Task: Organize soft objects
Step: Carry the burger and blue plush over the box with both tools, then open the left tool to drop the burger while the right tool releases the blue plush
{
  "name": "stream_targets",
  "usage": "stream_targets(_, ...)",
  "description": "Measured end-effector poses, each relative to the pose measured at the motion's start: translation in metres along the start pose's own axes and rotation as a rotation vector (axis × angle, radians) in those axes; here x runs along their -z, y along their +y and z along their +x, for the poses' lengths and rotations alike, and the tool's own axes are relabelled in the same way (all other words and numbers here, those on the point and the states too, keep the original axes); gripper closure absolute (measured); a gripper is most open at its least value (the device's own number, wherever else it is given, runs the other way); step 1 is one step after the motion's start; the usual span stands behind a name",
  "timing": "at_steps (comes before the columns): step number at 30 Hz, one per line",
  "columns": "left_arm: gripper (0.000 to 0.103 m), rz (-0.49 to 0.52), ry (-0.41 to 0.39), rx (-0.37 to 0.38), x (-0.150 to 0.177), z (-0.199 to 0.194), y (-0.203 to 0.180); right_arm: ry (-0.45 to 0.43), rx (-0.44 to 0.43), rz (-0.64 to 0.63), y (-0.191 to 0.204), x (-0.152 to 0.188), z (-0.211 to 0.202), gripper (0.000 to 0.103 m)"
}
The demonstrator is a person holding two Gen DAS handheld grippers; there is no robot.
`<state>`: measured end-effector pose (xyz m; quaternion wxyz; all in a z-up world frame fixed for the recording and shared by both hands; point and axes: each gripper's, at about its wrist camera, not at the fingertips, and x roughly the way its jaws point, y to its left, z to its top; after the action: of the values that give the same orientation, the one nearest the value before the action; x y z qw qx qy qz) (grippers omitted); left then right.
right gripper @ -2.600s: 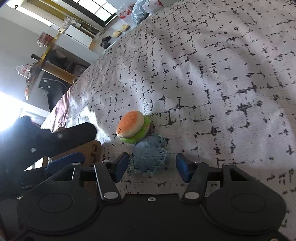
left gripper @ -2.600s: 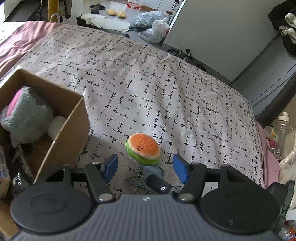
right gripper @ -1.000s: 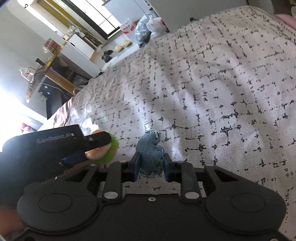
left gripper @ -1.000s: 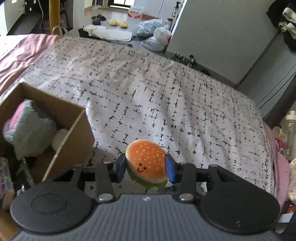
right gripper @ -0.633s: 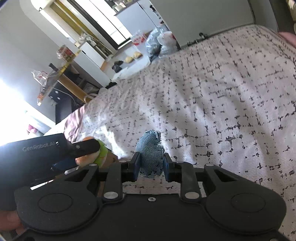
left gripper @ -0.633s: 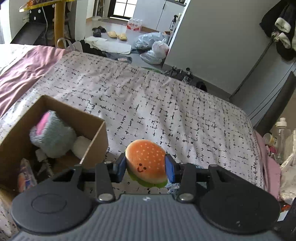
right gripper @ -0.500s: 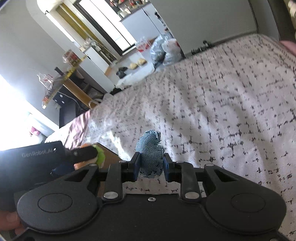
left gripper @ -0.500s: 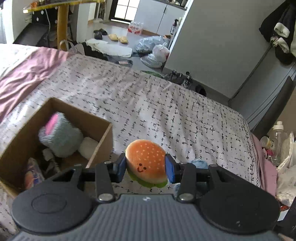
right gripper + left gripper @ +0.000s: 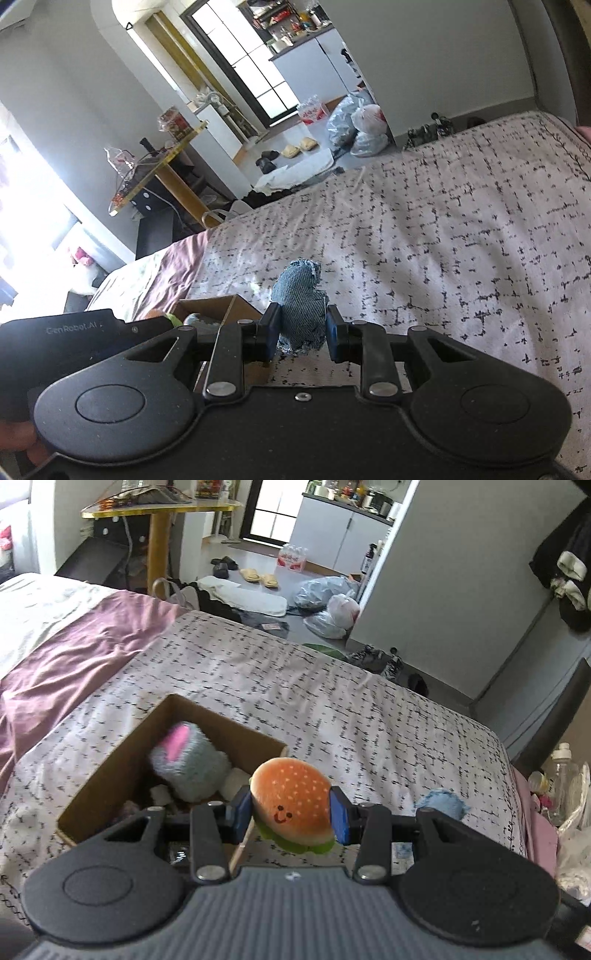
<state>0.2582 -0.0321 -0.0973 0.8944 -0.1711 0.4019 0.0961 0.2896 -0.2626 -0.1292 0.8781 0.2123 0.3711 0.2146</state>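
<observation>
My left gripper [image 9: 291, 814] is shut on a plush burger [image 9: 291, 803] with an orange bun, a smiley face and a green edge, held above the bed beside the right wall of an open cardboard box [image 9: 122, 760]. The box holds a grey and pink plush toy [image 9: 188, 764] and small white soft things. My right gripper [image 9: 302, 334] is shut on a blue denim plush [image 9: 301, 310] with frayed edges, held above the bed just right of the box [image 9: 218, 304]. The denim plush also shows in the left wrist view [image 9: 441, 803].
The bed has a white cover with black marks [image 9: 332, 709] and a purple blanket [image 9: 74, 642] at the left. Bottles and bags [image 9: 561, 775] stand off the bed's right edge. The floor beyond holds plastic bags [image 9: 328, 602] and slippers.
Both grippers closed on their toys on the bed, lifted them and carried them left towards the box. The box now lies nearer under the left gripper.
</observation>
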Motion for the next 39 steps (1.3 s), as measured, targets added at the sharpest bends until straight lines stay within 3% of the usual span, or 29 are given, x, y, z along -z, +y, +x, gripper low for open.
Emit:
stream_targets(10,0.060,-0.048,-0.010,-0.025,-0.006,-0.003,0.035,0.003,-0.049,-0.046,0.023,-0.001,0.001,0.077)
stream_targets(13,0.060,-0.065,-0.001,-0.027,-0.005,0.001,0.046,0.038,-0.110,0.004,0.024,-0.001,0.007,0.077)
stream_targets(24,0.059,-0.131,0.063,-0.039,0.002,0.033,0.087,0.077,-0.049,-0.075,0.047,0.011,0.029,0.077)
stream_targets(30,0.048,-0.146,0.083,-0.072,-0.001,0.043,0.105,0.093,-0.051,-0.121,0.066,0.014,0.048,0.077)
stream_targets(32,0.038,-0.160,0.081,-0.070,-0.004,0.041,0.114,0.100,-0.053,-0.134,0.074,0.016,0.055,0.077)
stream_targets(39,0.035,-0.198,0.068,-0.057,-0.013,0.033,0.144,0.131,-0.048,-0.179,0.102,0.025,0.075,0.077)
